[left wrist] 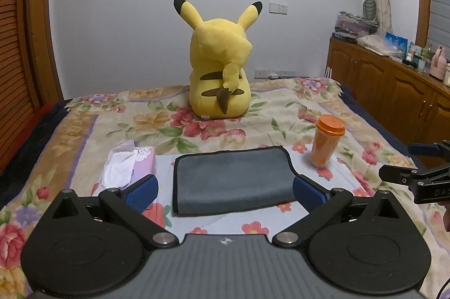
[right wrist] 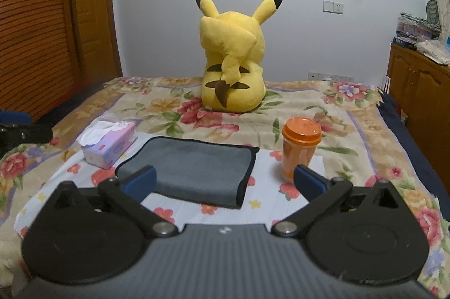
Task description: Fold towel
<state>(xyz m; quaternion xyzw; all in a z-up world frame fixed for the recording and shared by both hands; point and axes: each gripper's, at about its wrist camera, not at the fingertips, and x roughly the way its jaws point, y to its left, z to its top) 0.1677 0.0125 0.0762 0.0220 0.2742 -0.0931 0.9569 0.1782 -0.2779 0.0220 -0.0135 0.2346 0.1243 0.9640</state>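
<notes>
A grey towel with a black hem (left wrist: 233,181) lies folded flat on the flowered bedspread, straight ahead of my left gripper (left wrist: 225,192). The left gripper is open and empty, held above the towel's near edge, with its blue pads (left wrist: 142,190) apart on either side. In the right wrist view the towel (right wrist: 194,172) lies ahead and to the left. My right gripper (right wrist: 223,182) is open and empty, above the towel's right end. The right gripper also shows at the right edge of the left wrist view (left wrist: 422,172).
A pink tissue box (left wrist: 132,164) lies left of the towel, and it shows in the right wrist view too (right wrist: 109,144). An orange lidded cup (left wrist: 327,140) stands to the towel's right (right wrist: 299,150). A yellow plush toy (left wrist: 220,65) sits further back. A wooden cabinet (left wrist: 393,90) runs along the right.
</notes>
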